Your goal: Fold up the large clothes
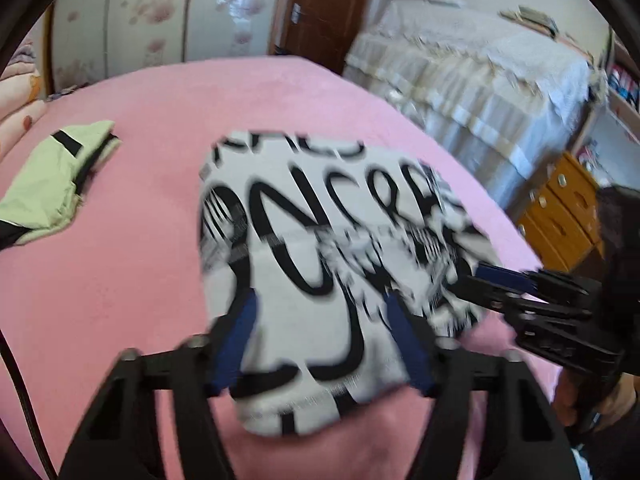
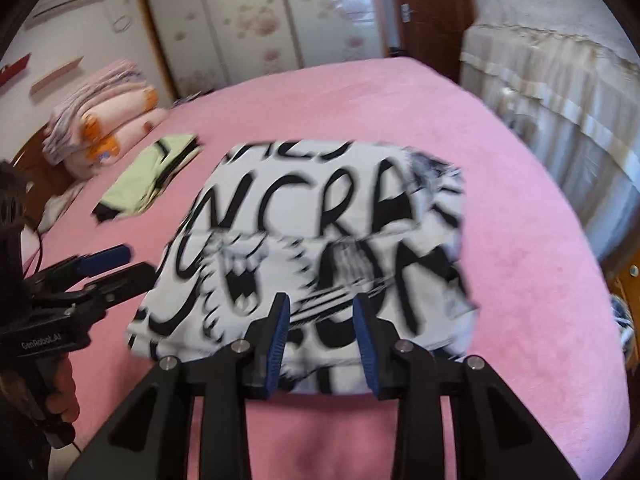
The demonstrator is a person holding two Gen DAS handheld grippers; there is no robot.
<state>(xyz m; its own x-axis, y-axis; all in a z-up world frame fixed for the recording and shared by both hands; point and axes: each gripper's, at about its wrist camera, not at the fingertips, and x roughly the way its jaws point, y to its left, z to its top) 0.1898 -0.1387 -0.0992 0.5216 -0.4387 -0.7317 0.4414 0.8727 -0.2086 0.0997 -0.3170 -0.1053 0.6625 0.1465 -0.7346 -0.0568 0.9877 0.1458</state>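
Both grippers spread, apparently pinching nothing: left gripper, right gripper over folded printed garment, pink bed.

Folded printed garment on pink bed

The folded garment is white, printed with bold black lettering and cartoon-like black drawing. It lies on a plain pink bedspread. A second folded garment is pale green with black trim. Both grippers are black with blue finger pads. The wardrobe doors are cream with pink flowers; the room door is dark brown wood.
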